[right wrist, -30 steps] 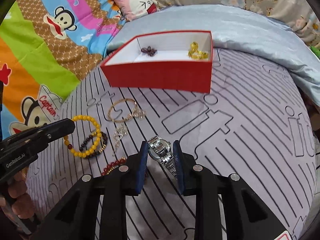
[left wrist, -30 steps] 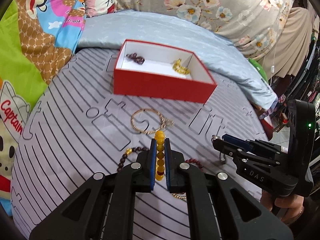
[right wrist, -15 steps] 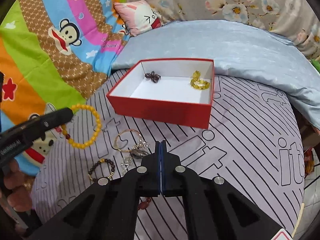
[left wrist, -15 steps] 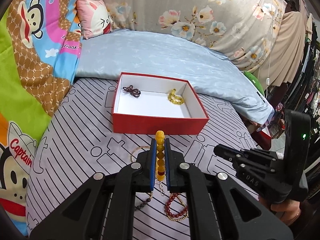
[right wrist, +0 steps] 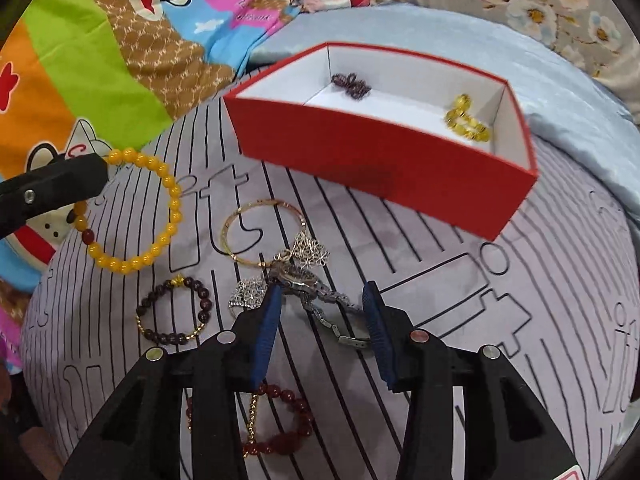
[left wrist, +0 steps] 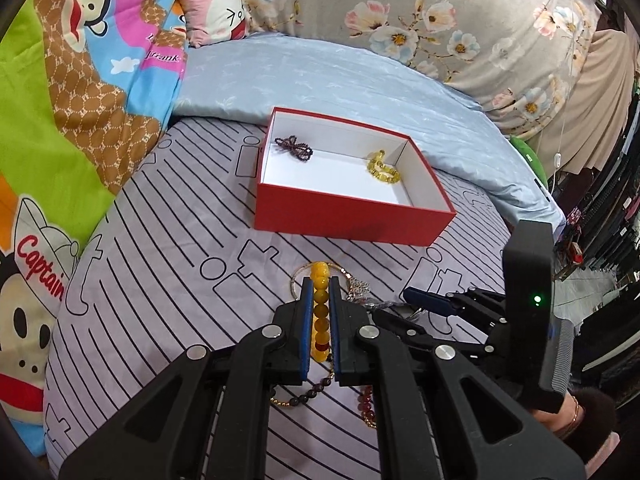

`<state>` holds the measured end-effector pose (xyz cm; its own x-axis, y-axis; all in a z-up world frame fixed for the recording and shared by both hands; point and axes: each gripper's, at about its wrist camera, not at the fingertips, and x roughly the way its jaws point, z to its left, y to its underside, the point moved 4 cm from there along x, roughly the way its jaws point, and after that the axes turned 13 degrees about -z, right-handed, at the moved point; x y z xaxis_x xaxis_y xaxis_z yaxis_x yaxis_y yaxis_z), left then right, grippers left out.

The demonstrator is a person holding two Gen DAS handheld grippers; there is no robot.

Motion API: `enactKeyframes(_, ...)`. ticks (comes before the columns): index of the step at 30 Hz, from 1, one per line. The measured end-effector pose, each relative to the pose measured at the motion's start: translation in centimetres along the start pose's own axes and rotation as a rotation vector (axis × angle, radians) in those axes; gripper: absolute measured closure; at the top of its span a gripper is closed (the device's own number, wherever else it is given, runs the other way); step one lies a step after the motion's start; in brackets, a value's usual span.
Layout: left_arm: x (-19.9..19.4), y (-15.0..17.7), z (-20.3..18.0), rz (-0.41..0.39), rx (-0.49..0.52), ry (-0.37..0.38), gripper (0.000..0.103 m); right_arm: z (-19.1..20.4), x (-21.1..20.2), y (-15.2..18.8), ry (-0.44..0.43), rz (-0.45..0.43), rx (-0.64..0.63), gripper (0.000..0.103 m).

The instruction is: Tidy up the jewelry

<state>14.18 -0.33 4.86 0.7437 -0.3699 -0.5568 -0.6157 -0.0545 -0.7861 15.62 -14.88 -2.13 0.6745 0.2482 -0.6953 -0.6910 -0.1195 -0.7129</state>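
"Captain" in red on a cartoon monkey blanket [left wrist: 36, 272]; open red cardboard box [right wrist: 376, 160] on a striped grey sheet [right wrist: 520, 300], holding two bracelets; left gripper [left wrist: 320, 308] clamped on a yellow bead bracelet [right wrist: 136, 212], lifted; right gripper [right wrist: 320, 316] spread wide around a silver metal watch [right wrist: 320, 300] among loose bracelets.

We count one red box [right wrist: 384, 160] holding two pieces: one dark beaded string [right wrist: 352, 85] and one yellow beaded bracelet [right wrist: 466, 120]. Outside it we count one yellow bead bracelet [right wrist: 160, 236], one gold bangle [right wrist: 260, 236], one silver watch [right wrist: 320, 304], one dark bead bracelet [right wrist: 172, 312] and one red bead bracelet [right wrist: 280, 420].
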Motion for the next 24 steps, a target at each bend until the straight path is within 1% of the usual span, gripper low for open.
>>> enactKeyframes(2,0.3,0.4,0.2,0.011,-0.007,-0.003,0.096,-0.1,0.8,0.3,-0.012,0.015,0.001,0.061)
enactKeyframes(4,0.5,0.5,0.3,0.019,-0.013,-0.003,0.096,-0.2,1.1,0.2,-0.02,0.009,-0.002,0.062)
enactKeyframes(6,0.6,0.7,0.2,0.024,-0.011,-0.003,0.096,-0.2,1.2,0.2,-0.02,0.009,-0.008,0.073)
enactKeyframes(7,0.7,0.7,0.2,0.025,-0.01,-0.002,0.096,-0.1,1.2,0.1,-0.023,0.013,-0.01,0.09)
enactKeyframes(8,0.7,0.7,0.1,0.026,-0.01,-0.002,0.096,-0.2,1.2,0.2,-0.018,0.019,-0.01,0.095)
enactKeyframes(12,0.7,0.7,-0.1,0.025,-0.009,0.0,0.096,-0.6,0.6,0.3,-0.011,0.015,0.024,0.097)
enactKeyframes(15,0.6,0.5,-0.3,0.022,-0.004,0.003,0.096,-1.1,-0.4,0.4,0.002,-0.011,0.051,0.097)
enactKeyframes(19,0.2,-0.6,-0.8,0.001,0.011,0.015,0.096,-1.9,-2.9,-0.4,0.031,-0.074,0.088,0.097)
enactKeyframes(24,-0.3,-3.4,-1.7,-0.051,0.037,0.042,0.096,-3.3,-6.2,-3.0,0.069,-0.169,0.113,0.097)
